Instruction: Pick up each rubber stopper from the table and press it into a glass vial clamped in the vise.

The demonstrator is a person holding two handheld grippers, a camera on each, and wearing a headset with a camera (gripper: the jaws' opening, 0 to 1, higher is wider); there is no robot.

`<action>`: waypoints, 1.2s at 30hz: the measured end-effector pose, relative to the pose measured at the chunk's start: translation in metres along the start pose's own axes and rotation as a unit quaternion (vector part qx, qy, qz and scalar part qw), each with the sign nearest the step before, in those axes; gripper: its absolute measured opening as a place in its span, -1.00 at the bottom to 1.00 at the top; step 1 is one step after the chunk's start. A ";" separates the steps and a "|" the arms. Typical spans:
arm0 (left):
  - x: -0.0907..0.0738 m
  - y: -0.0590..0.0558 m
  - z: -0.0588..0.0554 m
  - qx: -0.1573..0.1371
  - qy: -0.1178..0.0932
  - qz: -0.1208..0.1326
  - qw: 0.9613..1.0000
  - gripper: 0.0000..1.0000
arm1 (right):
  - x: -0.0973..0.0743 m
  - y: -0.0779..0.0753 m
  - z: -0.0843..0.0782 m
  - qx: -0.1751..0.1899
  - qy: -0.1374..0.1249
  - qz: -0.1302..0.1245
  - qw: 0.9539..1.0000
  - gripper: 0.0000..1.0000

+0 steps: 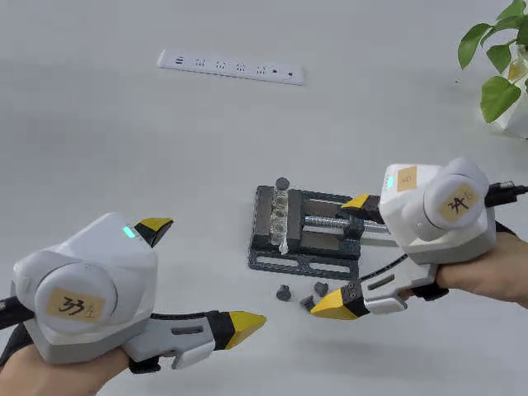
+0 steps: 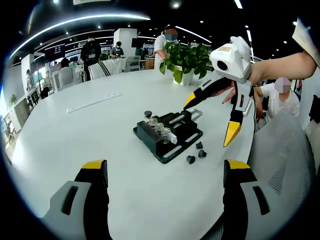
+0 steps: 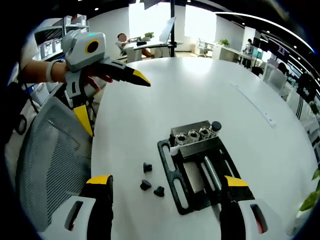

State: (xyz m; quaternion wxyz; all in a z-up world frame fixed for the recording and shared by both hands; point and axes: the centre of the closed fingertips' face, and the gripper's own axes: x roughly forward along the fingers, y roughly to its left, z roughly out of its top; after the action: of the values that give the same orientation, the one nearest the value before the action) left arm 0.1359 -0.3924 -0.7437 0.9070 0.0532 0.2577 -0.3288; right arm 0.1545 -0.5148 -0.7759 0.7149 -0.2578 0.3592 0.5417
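RISKS
- At the left hand-held gripper [image 1: 202, 276]: jaws spread wide, nothing held. It hovers over bare bench [image 1: 124, 148], well apart from the work, and no hazard is judged from it as it stands.
- At the glass vials [image 1: 280, 216]: clamped in a row in the vise [image 1: 297, 262]. A stopper pressed in tilted may jam or spring back out. A hard sideways push could crack the glass or shift a vial in the clamp.
- At the loose rubber stoppers [image 1: 285, 291]: small and dark, lying close together on the bench just in front of the vise. A jaw closing on one may knock a neighbour, and an off-centre pinch could squirt the piece away.
- At the right hand-held gripper [image 1: 345, 254]: jaws spread wide, nothing held. The lower tip is just beside the loose rubber stoppers and the upper tip is over the vise screw. A careless descent could scatter them.

COUNT
- Hand-held grippers: two, both empty.
- Power strip [image 1: 231, 68]: one, at the far side of the bench.
- Glass vials: four as far as can be told. Three are open-mouthed, and the capped vial [image 1: 282, 183] sits at the far end of the row.
- Loose rubber stoppers: three.
- Vise: one.
- Potted plant [image 1: 499, 58]: one, at the right edge.
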 end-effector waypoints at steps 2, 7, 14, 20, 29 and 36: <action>-0.001 0.000 0.001 0.000 -0.001 0.000 1.000 0.91 | 0.001 0.000 -0.003 0.013 -0.005 -0.008 1.000 0.77; -0.005 -0.002 0.000 0.001 0.000 0.000 1.000 0.91 | 0.000 -0.003 -0.005 0.035 -0.027 -0.029 0.999 0.68; -0.012 0.004 -0.001 0.001 0.000 0.005 1.000 0.91 | 0.002 -0.004 -0.016 0.057 -0.037 -0.057 0.996 0.50; -0.013 0.003 -0.001 0.001 -0.001 0.006 1.000 0.90 | 0.006 -0.005 -0.029 0.070 -0.040 -0.079 0.994 0.31; -0.011 0.000 -0.004 -0.003 -0.001 0.003 1.000 0.90 | 0.011 0.000 -0.030 0.095 -0.065 -0.098 0.988 -0.26; -0.010 -0.002 -0.005 -0.006 0.001 0.000 1.000 0.90 | 0.019 -0.001 -0.033 0.075 -0.056 -0.115 0.989 -0.52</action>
State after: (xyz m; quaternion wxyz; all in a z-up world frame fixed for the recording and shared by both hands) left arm 0.1260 -0.3863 -0.7431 0.9072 0.0478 0.2605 -0.3270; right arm 0.1503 -0.5291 -0.8114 0.8087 -0.2124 0.3263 0.4410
